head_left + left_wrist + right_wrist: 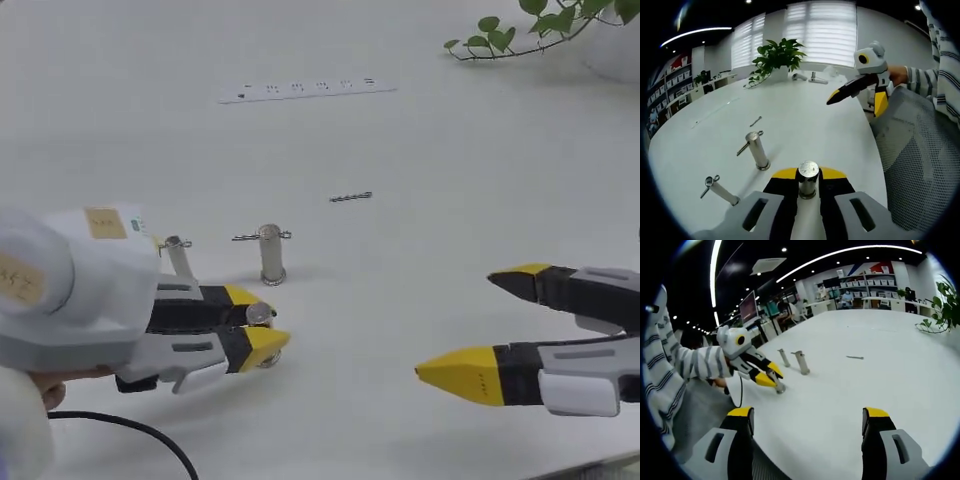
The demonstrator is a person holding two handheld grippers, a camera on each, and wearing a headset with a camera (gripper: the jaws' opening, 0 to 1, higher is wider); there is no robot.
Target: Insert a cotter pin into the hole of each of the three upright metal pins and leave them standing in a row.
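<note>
At the near left of the white surface (420, 140), the nearest metal pin (808, 172) stands upright between the yellow-tipped jaws of the left gripper (270, 322), which are pressed against its two sides and pinch it just below its round cap. Its foot rests on the surface.

Just beyond it stands the middle metal pin (271, 258), upright and apart from the gripper, with a cotter pin (250, 237) passing through its top and sticking out to either side. Farther left, close behind the left gripper's body, is the far metal pin (180, 260), with the looped end of a second cotter pin (178, 241) at its head. In the head view it seems to lean a little. The three pins form a short line.

A loose cotter pin (350, 197) lies flat on the surface, well beyond the middle pin and to its right.

The right gripper (470, 325) hovers over the surface at the right, well apart from the pins, with its jaws spread wide and nothing between them.

At the far side of the surface lies a white power strip (308, 90), and a leafy plant (540, 20) reaches in at the far right corner. In the right gripper view a striped sleeve (685, 370) leads to the left gripper.
</note>
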